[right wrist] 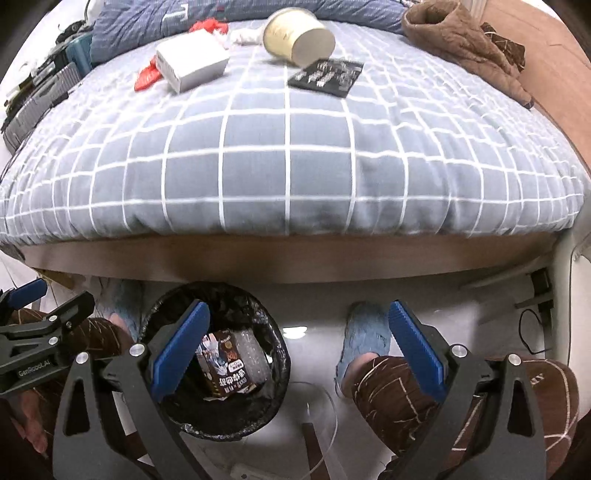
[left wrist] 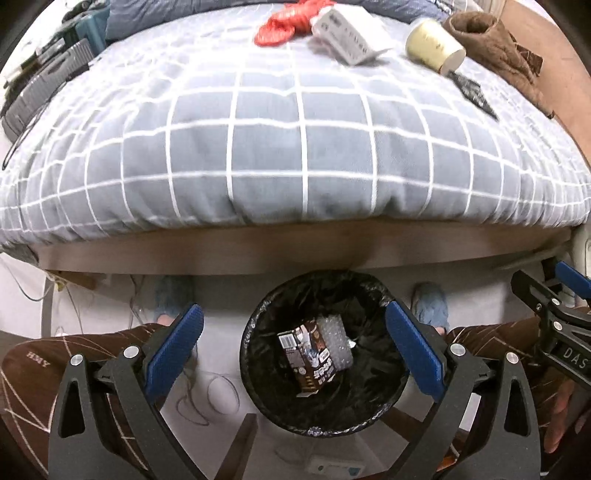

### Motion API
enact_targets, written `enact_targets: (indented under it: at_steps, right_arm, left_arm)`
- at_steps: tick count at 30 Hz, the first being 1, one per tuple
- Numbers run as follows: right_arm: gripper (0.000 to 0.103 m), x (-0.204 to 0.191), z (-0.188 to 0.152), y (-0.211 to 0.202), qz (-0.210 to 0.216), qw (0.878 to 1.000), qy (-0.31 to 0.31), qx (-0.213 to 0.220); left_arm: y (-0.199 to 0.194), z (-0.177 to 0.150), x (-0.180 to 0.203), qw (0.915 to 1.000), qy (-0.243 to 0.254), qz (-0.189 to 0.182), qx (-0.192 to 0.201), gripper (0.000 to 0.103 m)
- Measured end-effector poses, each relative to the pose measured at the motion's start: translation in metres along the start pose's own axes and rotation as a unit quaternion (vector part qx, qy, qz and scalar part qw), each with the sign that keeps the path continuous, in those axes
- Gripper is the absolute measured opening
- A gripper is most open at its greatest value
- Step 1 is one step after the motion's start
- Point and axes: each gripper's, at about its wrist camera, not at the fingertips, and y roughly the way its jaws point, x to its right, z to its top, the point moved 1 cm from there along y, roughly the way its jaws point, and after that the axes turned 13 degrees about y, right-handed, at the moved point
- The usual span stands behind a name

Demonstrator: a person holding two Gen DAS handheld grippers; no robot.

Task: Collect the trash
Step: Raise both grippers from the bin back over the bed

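A black-lined trash bin (left wrist: 369, 302) (right wrist: 275, 350) stands on the floor by the bed; in it lie a brown drink carton (left wrist: 308, 360) (right wrist: 221, 367) and bubble wrap (left wrist: 334, 341). My left gripper (left wrist: 293, 349) hangs open above the bin, nothing between its blue pads. My right gripper (right wrist: 297, 350) is open too, over the floor right of the bin, empty. On the bed lie a paper cup (left wrist: 434, 44) (right wrist: 297, 35), a white box (left wrist: 347, 31) (right wrist: 192, 64), a red bag (left wrist: 286, 22) (right wrist: 147, 77) and a black packet (left wrist: 472, 92) (right wrist: 327, 75).
The grey checked bedcover (left wrist: 277, 147) (right wrist: 288, 158) fills the upper view above a wooden bed frame (left wrist: 295, 251). A brown garment (left wrist: 495, 48) (right wrist: 461, 44) lies at the far right. A person's legs in brown trousers and blue slippers (right wrist: 365, 334) flank the bin. Cables lie on the floor.
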Motion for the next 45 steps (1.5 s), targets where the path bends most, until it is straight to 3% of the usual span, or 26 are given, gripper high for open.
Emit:
enact_targets:
  at_steps: [16,23,35,45]
  right_arm:
    - [0.093,0.000,0.043,-0.067,0.021,0.996,0.010,0.084]
    - [0.093,-0.002,0.058,-0.082,0.026,0.994,0.007,0.101]
    - [0.093,-0.006,0.096,-0.087,0.032,0.993,0.007,0.115]
    - [0.093,-0.007,0.131,-0.069,0.021,0.993,0.007,0.112]
  left_arm:
    - [-0.054,0.030,-0.008,0.9978,-0.001,0.014,0.064,0.097]
    - [-0.074,0.049,-0.012,0.9963,-0.004,0.023,0.082,0.097]
    - [-0.087,0.090,-0.016,0.9944,-0.006,0.028,0.102,0.097]
    - [-0.067,0.131,-0.020,0.9945,-0.004,0.020,0.103,0.097]
